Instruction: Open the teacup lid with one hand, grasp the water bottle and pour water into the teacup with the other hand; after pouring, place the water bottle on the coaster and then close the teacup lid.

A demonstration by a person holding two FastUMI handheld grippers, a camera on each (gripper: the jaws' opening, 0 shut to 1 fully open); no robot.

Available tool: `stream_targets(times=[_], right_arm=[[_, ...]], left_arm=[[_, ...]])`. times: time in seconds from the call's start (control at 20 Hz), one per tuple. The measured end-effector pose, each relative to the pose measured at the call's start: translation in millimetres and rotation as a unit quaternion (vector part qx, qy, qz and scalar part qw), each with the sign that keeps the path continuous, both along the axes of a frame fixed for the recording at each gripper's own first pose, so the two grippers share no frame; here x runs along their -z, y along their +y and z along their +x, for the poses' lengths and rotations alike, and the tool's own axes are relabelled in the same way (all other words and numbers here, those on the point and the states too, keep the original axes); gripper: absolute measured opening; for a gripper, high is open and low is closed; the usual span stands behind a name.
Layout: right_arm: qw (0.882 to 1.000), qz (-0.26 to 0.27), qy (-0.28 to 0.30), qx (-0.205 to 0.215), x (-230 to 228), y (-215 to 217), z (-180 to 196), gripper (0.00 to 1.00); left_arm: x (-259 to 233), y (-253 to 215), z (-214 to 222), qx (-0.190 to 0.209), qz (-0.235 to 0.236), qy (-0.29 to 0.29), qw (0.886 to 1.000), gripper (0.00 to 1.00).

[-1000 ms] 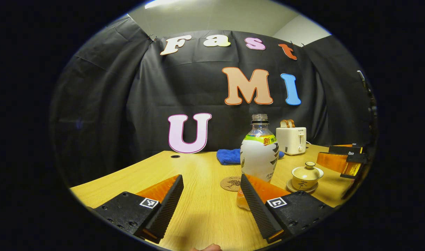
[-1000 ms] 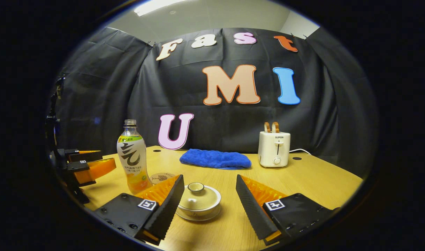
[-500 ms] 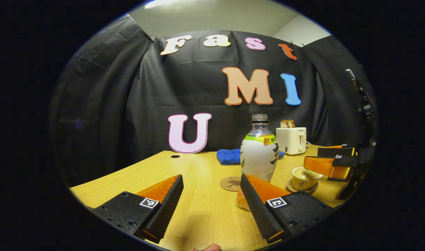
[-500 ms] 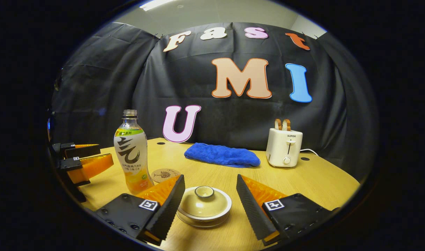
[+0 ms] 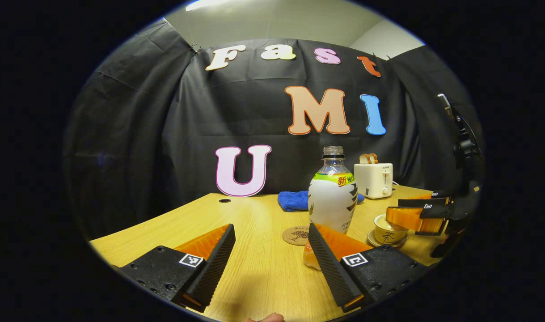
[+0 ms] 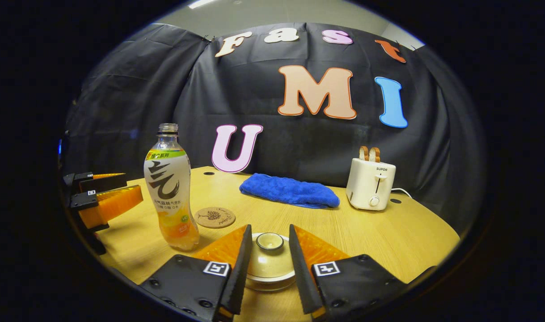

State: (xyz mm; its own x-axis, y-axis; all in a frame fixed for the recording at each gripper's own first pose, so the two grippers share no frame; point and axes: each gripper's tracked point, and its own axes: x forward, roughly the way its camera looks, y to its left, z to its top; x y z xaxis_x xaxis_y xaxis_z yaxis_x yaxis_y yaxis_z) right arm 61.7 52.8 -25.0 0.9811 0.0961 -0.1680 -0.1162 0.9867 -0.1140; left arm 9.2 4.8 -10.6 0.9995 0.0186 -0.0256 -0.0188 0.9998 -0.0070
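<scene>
Right gripper view: right tongs have narrowed round the teacup lid; contact unclear.
Left tongs: wide open, water bottle ungrasped.
Meaning: lid lift imminent.

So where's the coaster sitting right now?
In the right gripper view the coaster lies flat on the table, just right of the water bottle and behind the lidded teacup, with nothing on it.

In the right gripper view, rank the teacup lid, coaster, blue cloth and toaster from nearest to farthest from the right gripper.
1. Teacup lid, between the right gripper fingers.
2. Coaster, ahead to the left, beside the water bottle.
3. Blue cloth, farther back, near centre.
4. Toaster, back right; close to the cloth's depth, so these two are hard to separate.
</scene>
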Motion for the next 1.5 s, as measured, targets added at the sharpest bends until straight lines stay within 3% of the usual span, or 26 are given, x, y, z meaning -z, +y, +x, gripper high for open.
stream_targets(times=[0.15,0.35,0.75,1.5], right_arm=[[1.0,-0.005,0.0,0.0,1,0,0,0.37],[1.0,-0.018,0.004,-0.006,3,1,0,0.3],[1.0,0.017,-0.007,-0.006,-2,-2,-1,0.28],[0.996,0.073,-0.041,0.023,-36,-45,-20,0.29]], left_arm=[[1,0,0,0.0,0.0,0.0,1.0,0.96],[1,0,0,0.0,0.0,0.0,1.0,0.96],[1,-1,1,0.001,0.0,0.0,1.0,0.96],[2,-54,-2,0.101,0.016,0.009,0.995,0.96]])
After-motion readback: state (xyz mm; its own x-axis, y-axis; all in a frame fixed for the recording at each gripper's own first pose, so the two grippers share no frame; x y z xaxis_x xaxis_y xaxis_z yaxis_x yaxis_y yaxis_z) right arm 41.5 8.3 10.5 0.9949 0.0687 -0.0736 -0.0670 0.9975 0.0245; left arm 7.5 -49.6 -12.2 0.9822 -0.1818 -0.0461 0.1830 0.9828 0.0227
